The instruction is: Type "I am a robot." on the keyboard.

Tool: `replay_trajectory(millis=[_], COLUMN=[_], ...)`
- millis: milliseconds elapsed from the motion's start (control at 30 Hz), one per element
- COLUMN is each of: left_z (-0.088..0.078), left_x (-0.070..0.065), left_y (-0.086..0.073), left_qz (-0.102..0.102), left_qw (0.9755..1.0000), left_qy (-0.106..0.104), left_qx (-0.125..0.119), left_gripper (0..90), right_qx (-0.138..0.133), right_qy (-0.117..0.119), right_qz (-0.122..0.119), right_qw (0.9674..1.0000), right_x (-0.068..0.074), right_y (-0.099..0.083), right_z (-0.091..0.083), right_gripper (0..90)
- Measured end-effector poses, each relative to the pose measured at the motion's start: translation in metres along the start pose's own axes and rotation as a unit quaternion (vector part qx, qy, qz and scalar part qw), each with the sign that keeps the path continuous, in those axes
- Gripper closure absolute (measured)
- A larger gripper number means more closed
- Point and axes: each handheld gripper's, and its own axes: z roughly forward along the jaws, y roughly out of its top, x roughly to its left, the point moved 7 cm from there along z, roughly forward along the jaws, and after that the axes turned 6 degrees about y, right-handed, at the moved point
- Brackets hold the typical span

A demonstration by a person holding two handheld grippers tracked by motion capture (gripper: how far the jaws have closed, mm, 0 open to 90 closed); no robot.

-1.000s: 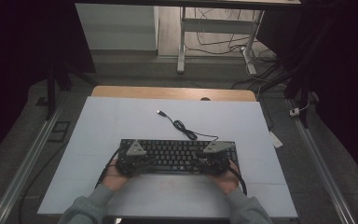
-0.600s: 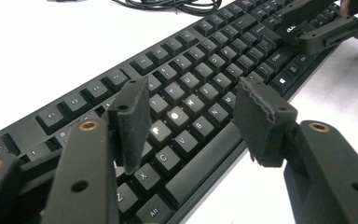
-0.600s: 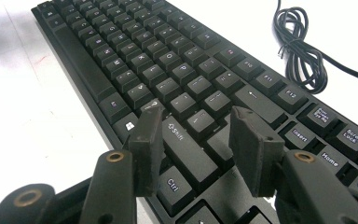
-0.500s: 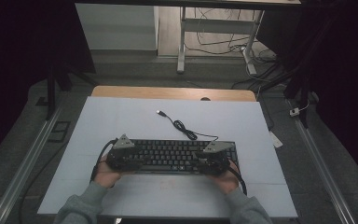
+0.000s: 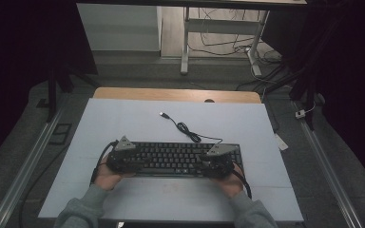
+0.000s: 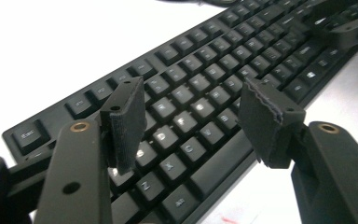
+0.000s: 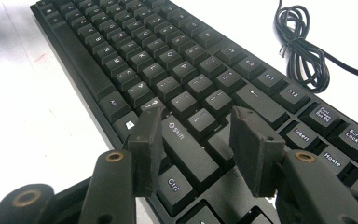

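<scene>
Black keyboard (image 5: 173, 159) lies flat near the table's (image 5: 123, 118) near edge. Left gripper (image 5: 121, 161) sits over its left end, jaws just opened, nothing between them. Right gripper (image 5: 217, 164) sits over its right end, jaws apart, gripping nothing. Coiled cable (image 5: 186, 129) trails toward the far edge, USB plug (image 5: 163, 114) loose. Dark floor, desk legs (image 5: 185, 45) beyond.
</scene>
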Motion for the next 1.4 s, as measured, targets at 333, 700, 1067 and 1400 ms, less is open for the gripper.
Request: replay_trajectory(millis=[333,700,1067,1400], left_z=[0.000,0.006,0.010,0.012], left_x=[0.020,0.025,0.031,0.034], left_y=[-0.008,-0.020,-0.026,-0.028], left_qz=[-0.021,-0.004,-0.004,-0.002], left_qw=[0.9994,0.9975,0.9957,0.9946], left_qy=[0.021,0.027,0.046,0.059], left_qx=[0.016,0.065,0.081,0.085], left_gripper=[45.3,83.3,88.7,88.7], right_qx=[0.000,0.001,0.000,0.001], right_qy=[0.001,0.001,0.000,-0.001], right_qz=[0.001,0.000,0.000,-0.001], right_qw=[1.0000,1.0000,1.0000,1.0000], right_x=[0.000,0.000,0.000,0.000], right_y=[0.000,0.000,0.000,0.000], right_z=[0.001,0.001,0.000,0.000], right_gripper=[54.2,54.1,54.0,54.0])
